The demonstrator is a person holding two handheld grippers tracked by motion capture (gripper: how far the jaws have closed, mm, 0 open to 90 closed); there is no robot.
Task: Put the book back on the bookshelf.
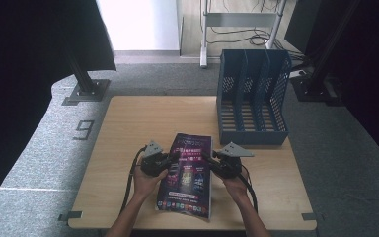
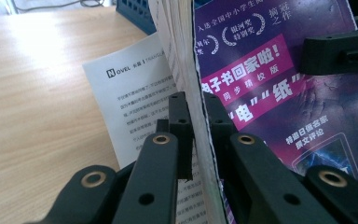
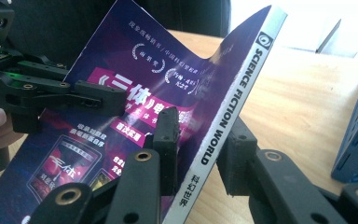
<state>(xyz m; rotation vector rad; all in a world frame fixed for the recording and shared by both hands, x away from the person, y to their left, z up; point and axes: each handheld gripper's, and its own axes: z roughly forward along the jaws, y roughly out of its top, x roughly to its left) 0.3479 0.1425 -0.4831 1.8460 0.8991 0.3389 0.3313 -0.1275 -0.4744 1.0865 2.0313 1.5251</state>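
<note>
A purple-covered magazine [image 1: 187,173] is held between both grippers, low over the table's front middle. My left gripper [image 1: 173,157] is shut on its left page edge. In the left gripper view the jaws [image 2: 198,116] pinch the page block [image 2: 186,56], and a white printed page [image 2: 130,84] sags away to the left. My right gripper [image 1: 206,158] is shut on the spine side. In the right gripper view the pads [image 3: 200,140] stand either side of the white spine [image 3: 242,88] that reads SCIENCE FICTION WORLD. The cover [image 3: 135,60] bows between the grippers.
A blue mesh file rack [image 1: 251,98] with three upright slots stands at the back right of the wooden table [image 1: 128,128]. Grey carpet surrounds the table, with black stand feet [image 1: 86,91] at the far left and far right.
</note>
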